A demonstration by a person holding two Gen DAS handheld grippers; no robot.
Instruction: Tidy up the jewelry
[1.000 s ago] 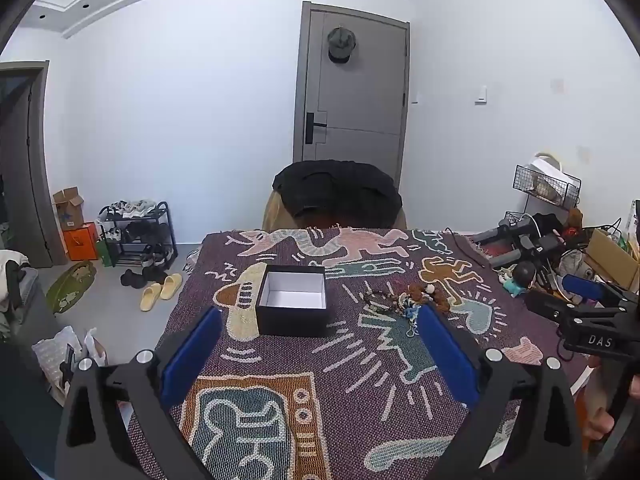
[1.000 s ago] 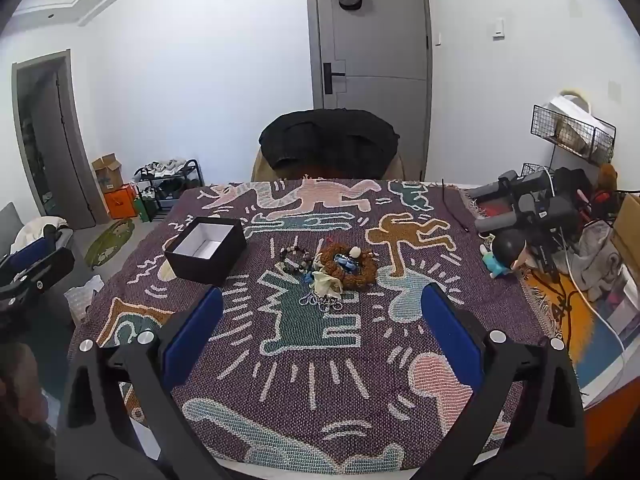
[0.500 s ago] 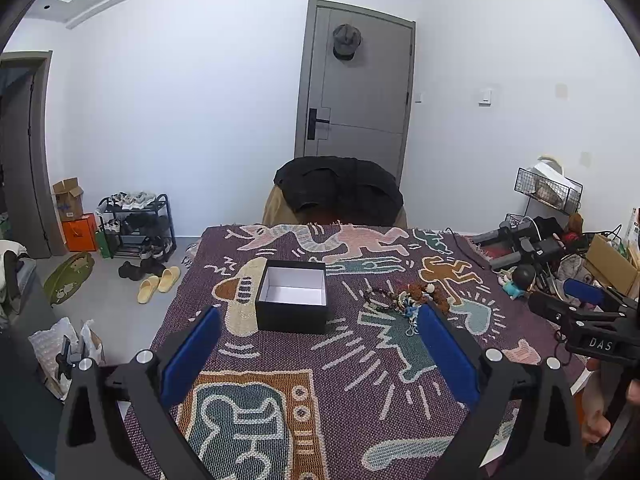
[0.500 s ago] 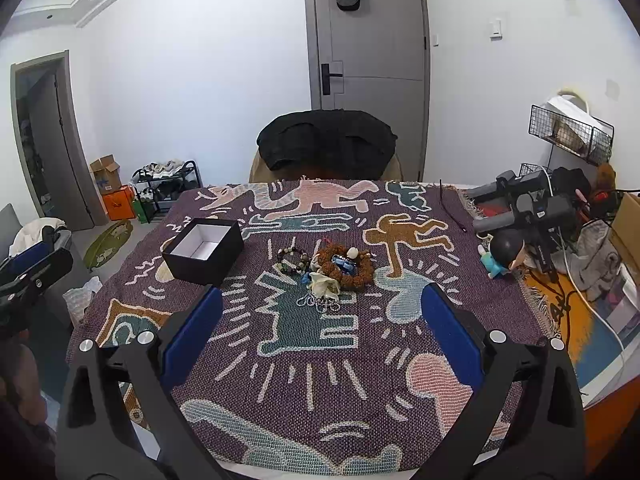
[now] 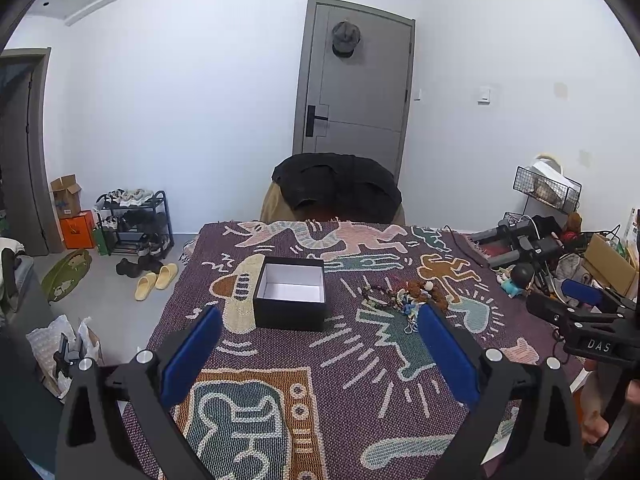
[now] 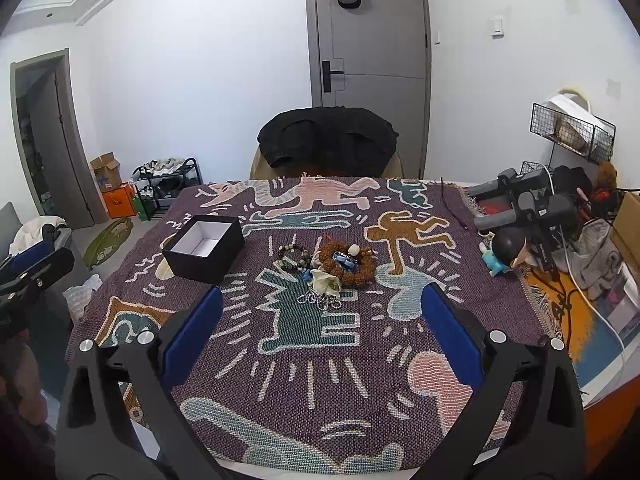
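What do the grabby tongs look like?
Both the left tongs and the right tongs have black angular frames with silver screws and flat blue pads inside the fingers. Seen from the left camera, the right tongs carry a white "DAS" label.

black square box [image 6: 204, 249], lid off, white interior, nothing inside; upright on the patterned cloth [image 6: 320, 360], toward its left edge, in the far half. jewelry pile [image 6: 328, 266] lies near the cloth's centre, to the right of the box and apart from it: 1 brown beaded ring [image 6: 360, 268] around a small blue piece [image 6: 344, 261], 1 dark bead bracelet [image 6: 294, 256] touching its left side, 1 pale cream item [image 6: 326, 282], 1 thin silver chain [image 6: 318, 300] nearest the front edge.
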